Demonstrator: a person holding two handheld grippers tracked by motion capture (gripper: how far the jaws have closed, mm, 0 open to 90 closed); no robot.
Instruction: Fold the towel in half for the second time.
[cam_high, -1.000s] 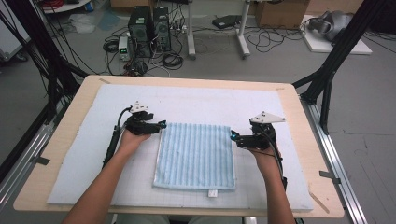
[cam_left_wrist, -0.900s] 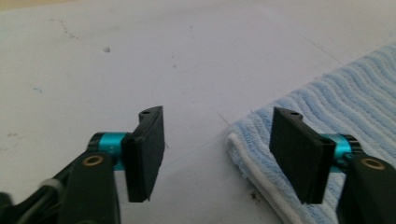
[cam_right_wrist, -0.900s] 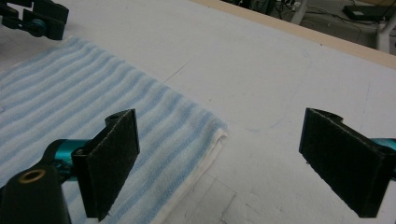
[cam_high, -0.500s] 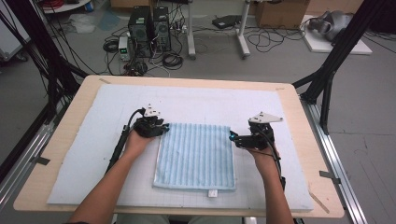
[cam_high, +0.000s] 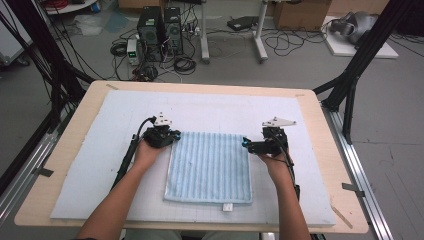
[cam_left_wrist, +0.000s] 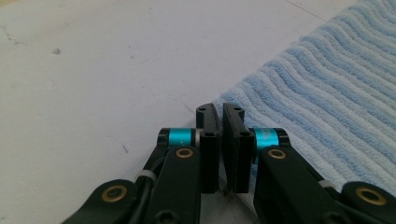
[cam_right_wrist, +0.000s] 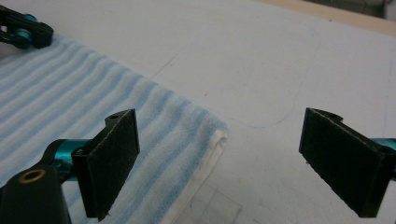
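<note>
The left gripper (cam_high: 172, 136), having moved rightward since the earlier frames, is now resting at the upper-left corner of the blue striped towel (cam_high: 210, 167), jaws pressed together. The right gripper (cam_high: 246, 144) is holding position at the upper-right corner, jaws spread apart. The towel is lying flat at frame centre on the worktop (cam_high: 310, 107).

Bright, even light, soft shadows; close gripper views slightly blurred.
</note>
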